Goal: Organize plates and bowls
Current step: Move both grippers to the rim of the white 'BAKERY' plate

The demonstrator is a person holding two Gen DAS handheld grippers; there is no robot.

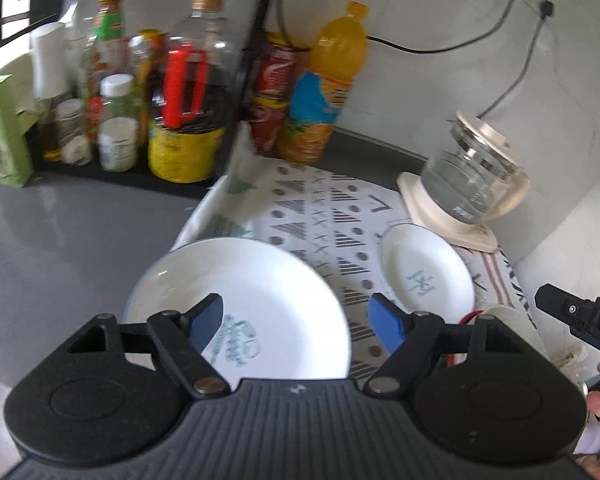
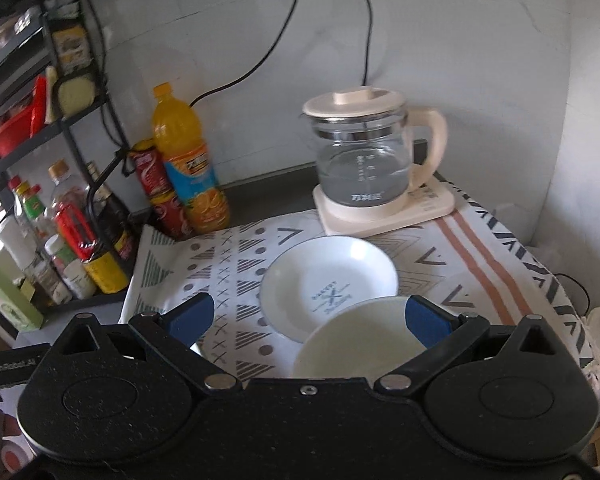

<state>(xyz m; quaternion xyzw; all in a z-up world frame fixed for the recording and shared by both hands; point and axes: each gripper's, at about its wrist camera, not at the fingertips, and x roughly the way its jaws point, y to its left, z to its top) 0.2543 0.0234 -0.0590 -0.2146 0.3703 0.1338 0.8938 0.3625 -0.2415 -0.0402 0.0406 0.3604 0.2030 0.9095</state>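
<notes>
left wrist: low, close over cloth | right wrist: higher | shared: kettle

White large plate with a teal-grey print, and a white small plate bearing a dark blue crossed emblem. Cream bowl, plain inside. The cloth is white with grey triangles, crosses and dots, plus rust stripes. Grey surface. Orange juice bottle, blue label; the cans look red, though blurred. Blue pads on both black grippers.
</notes>
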